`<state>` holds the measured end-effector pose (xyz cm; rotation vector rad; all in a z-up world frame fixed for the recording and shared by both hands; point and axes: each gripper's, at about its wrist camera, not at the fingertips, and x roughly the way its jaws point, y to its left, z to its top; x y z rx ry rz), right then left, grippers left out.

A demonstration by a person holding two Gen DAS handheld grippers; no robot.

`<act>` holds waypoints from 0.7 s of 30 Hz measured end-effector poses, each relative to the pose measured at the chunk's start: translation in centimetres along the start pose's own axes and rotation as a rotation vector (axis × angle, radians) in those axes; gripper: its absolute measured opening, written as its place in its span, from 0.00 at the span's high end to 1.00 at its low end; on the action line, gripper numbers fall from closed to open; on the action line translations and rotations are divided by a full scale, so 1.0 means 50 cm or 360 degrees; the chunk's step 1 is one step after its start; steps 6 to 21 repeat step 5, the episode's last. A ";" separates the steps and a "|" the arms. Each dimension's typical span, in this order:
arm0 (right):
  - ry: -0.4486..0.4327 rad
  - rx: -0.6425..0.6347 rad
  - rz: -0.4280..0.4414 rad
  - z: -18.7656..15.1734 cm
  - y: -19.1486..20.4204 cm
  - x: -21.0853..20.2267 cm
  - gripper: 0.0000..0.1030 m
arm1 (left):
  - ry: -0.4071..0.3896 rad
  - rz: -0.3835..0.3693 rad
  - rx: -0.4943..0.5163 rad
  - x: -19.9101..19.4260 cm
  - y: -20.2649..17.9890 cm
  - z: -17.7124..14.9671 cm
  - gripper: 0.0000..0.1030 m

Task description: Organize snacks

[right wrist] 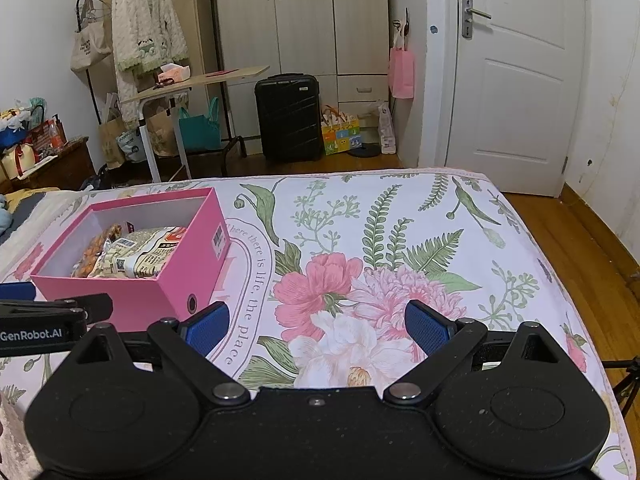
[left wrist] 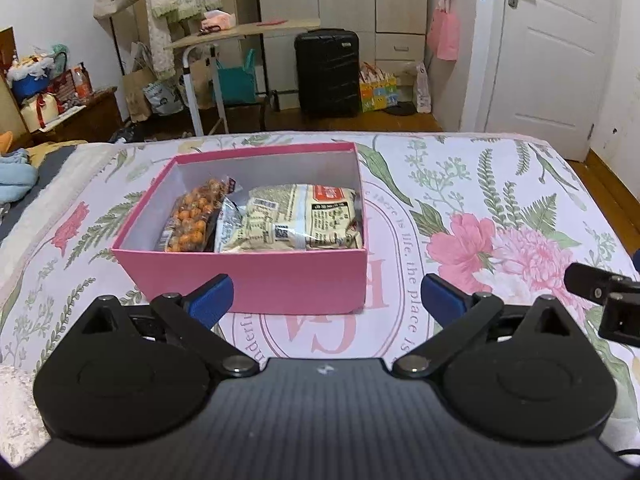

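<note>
An open pink cardboard box [left wrist: 256, 280] on the floral bedspread [left wrist: 500, 200] holds an orange snack bag [left wrist: 192, 216] and cream packets [left wrist: 296, 220]; the left gripper [left wrist: 326, 300] and right gripper [right wrist: 318, 330] are both spread, empty.

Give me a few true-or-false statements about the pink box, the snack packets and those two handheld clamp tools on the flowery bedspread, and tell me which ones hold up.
1. The open pink cardboard box holds snack packets. True.
2. The clear packet of orange round snacks lies on the bedspread outside the box. False: it lies inside the box, left of the cream printed packets.
3. The left gripper has its blue fingers spread apart, holding nothing. True.
4. The right gripper is shut on a packet. False: it is open and empty, above the floral bedspread.
5. A lid covers the box. False: the top is open.
</note>
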<state>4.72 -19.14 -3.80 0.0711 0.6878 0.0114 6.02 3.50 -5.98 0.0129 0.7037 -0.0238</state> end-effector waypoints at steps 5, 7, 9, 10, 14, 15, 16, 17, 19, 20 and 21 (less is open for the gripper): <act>0.0009 -0.0009 -0.0008 0.000 0.000 0.003 0.06 | -0.0008 0.0006 -0.0008 -0.002 0.004 0.002 0.01; 0.0009 -0.0009 -0.0008 0.000 0.000 0.003 0.06 | -0.0008 0.0006 -0.0008 -0.002 0.004 0.002 0.01; 0.0009 -0.0009 -0.0008 0.000 0.000 0.003 0.06 | -0.0008 0.0006 -0.0008 -0.002 0.004 0.002 0.01; 0.0009 -0.0009 -0.0008 0.000 0.000 0.003 0.06 | -0.0008 0.0006 -0.0008 -0.002 0.004 0.002 0.01; 0.0009 -0.0009 -0.0008 0.000 0.000 0.003 0.06 | -0.0008 0.0006 -0.0008 -0.002 0.004 0.002 0.01; 0.0009 -0.0009 -0.0008 0.000 0.000 0.003 0.06 | -0.0008 0.0006 -0.0008 -0.002 0.004 0.002 0.01; 0.0009 -0.0009 -0.0008 0.000 0.000 0.003 0.06 | -0.0008 0.0006 -0.0008 -0.002 0.004 0.002 0.01; 0.0009 -0.0009 -0.0008 0.000 0.000 0.003 0.06 | -0.0008 0.0006 -0.0008 -0.002 0.004 0.002 0.01; 0.0009 -0.0009 -0.0008 0.000 0.000 0.003 0.06 | -0.0008 0.0006 -0.0008 -0.002 0.004 0.002 0.01; 0.0009 -0.0009 -0.0008 0.000 0.000 0.003 0.06 | -0.0008 0.0006 -0.0008 -0.002 0.004 0.002 0.01; 0.0009 -0.0009 -0.0008 0.000 0.000 0.003 0.06 | -0.0008 0.0006 -0.0008 -0.002 0.004 0.002 0.01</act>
